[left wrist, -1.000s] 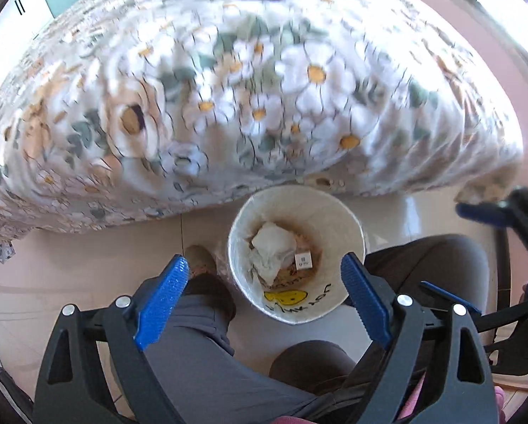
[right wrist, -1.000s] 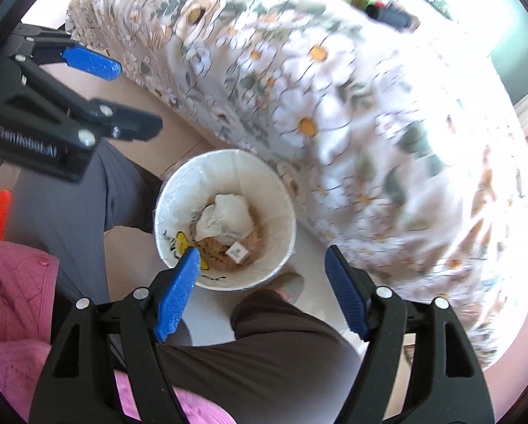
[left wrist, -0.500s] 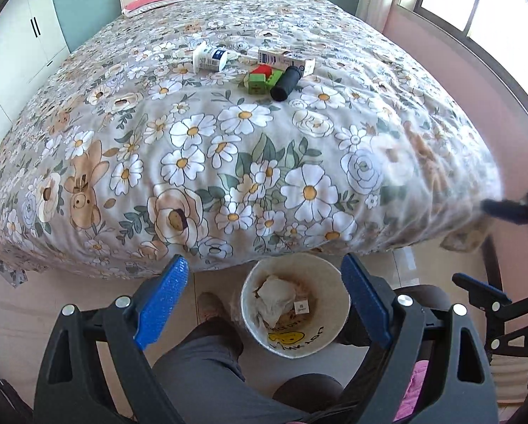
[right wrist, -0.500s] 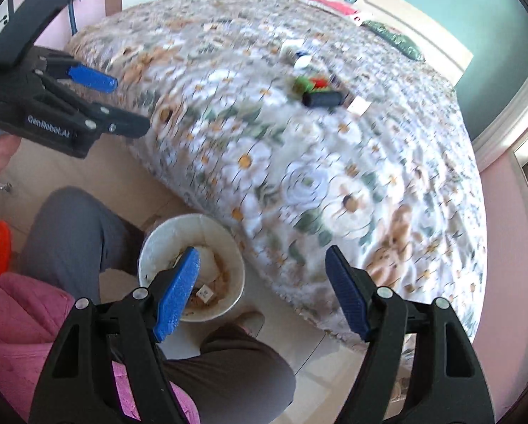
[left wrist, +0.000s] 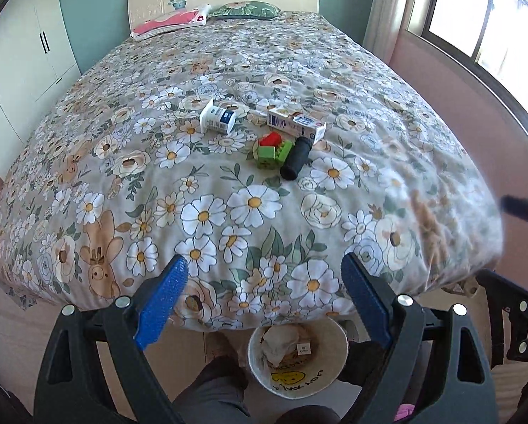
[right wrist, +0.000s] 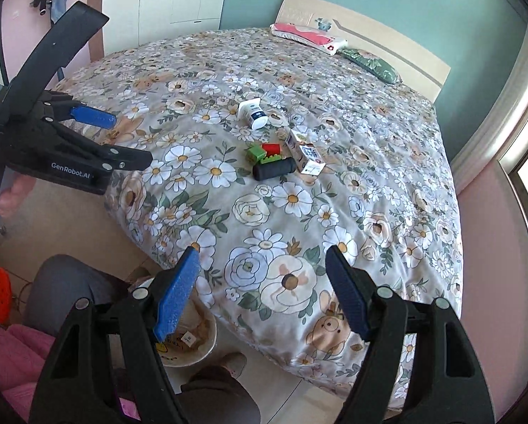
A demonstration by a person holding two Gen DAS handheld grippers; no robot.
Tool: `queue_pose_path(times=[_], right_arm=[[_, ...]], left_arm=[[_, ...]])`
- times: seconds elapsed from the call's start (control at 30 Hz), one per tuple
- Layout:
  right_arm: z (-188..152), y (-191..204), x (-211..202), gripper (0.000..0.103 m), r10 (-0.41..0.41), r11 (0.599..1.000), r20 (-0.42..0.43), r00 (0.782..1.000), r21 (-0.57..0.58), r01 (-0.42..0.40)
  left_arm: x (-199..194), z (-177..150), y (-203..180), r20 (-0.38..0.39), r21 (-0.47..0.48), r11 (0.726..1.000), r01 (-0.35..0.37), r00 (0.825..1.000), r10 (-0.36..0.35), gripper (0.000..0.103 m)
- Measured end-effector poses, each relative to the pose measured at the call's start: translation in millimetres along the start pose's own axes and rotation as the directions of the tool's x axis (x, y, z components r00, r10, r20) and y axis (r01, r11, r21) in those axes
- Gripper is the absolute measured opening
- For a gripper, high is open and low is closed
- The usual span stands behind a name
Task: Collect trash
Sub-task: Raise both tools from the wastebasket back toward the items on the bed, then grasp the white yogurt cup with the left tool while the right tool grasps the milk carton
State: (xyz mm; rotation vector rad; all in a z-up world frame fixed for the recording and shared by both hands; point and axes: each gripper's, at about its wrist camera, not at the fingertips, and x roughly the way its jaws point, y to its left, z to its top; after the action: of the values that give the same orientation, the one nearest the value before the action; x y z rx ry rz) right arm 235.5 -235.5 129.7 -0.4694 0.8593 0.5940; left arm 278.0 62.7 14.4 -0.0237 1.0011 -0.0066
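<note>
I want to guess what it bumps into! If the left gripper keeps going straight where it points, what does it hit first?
Probably the flowery bedspread near the bed's foot; the left gripper would land short of the trash pile, though depth is unclear.

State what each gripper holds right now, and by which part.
Nothing is held. The left gripper and the right gripper both stand open with only the bedspread behind them; the items on the bed lie untouched.

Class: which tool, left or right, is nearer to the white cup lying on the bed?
Left, though not by much. The left tool hovers over the bed's near-left edge; the right tool hangs at the foot. Neither touches the white cup.
</note>
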Motion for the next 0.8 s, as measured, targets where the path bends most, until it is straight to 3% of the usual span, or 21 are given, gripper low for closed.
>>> queue_pose_path(times=[0.37,0.8], right_arm=[[51.5,-48.1,47.9,0.076,0.008,0.999,-0.004,1.0,0.037,-0.008],[108.1,-100.3,145.6,0.076,0.028,0.998,-0.05,0.998,0.064,-0.024]], left_arm=[[52.0,83.9,9.5,-0.019,-0.114,0.992,-0.051,0.999,0.049,0.09],[141.2,160.1,30.8,-0.078,-0.23,0.967,-0.106,0.993,0.09,0.09]])
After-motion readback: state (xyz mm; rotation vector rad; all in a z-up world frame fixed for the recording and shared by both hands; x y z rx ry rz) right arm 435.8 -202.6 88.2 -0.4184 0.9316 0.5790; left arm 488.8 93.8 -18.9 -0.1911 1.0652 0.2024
